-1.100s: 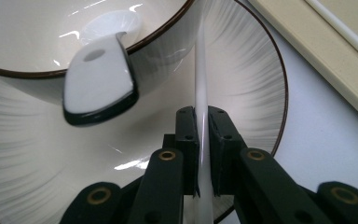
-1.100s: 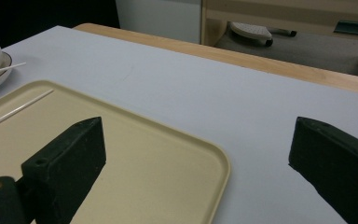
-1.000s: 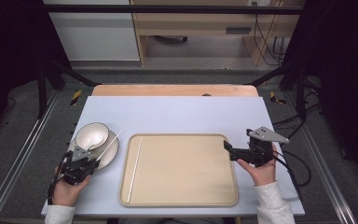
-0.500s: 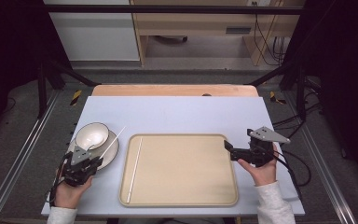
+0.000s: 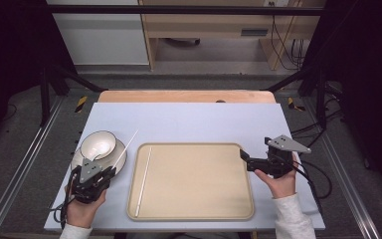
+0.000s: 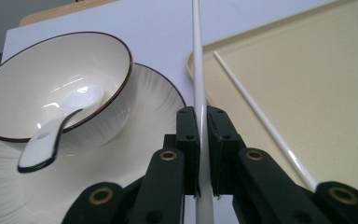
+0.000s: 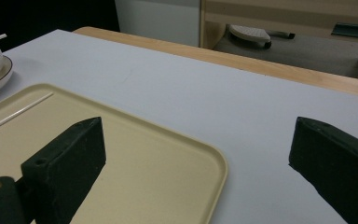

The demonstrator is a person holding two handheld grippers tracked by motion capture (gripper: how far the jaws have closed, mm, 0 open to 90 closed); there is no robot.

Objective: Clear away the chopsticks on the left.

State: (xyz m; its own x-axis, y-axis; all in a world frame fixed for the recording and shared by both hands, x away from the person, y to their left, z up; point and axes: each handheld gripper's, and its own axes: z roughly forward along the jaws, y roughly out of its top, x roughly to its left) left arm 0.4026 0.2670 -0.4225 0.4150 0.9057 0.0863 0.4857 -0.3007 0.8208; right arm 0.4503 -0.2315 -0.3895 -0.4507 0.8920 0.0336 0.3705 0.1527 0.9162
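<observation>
The left gripper pinches a chopstick just left of the tray, beside the bowl. The step looks like carrying it over; next, lay it beside its mate on the tray. The right gripper gapes empty.

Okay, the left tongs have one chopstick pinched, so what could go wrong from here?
1. The left tongs grip the held chopstick near one end, so its long free length may swing or slip in the narrow pinch.
2. Its tip passes close to the bowl and plate; a sweep sideways might knock the spoon resting in the bowl.
3. Set down carelessly, it may roll against the other chopstick on the tray.
</observation>
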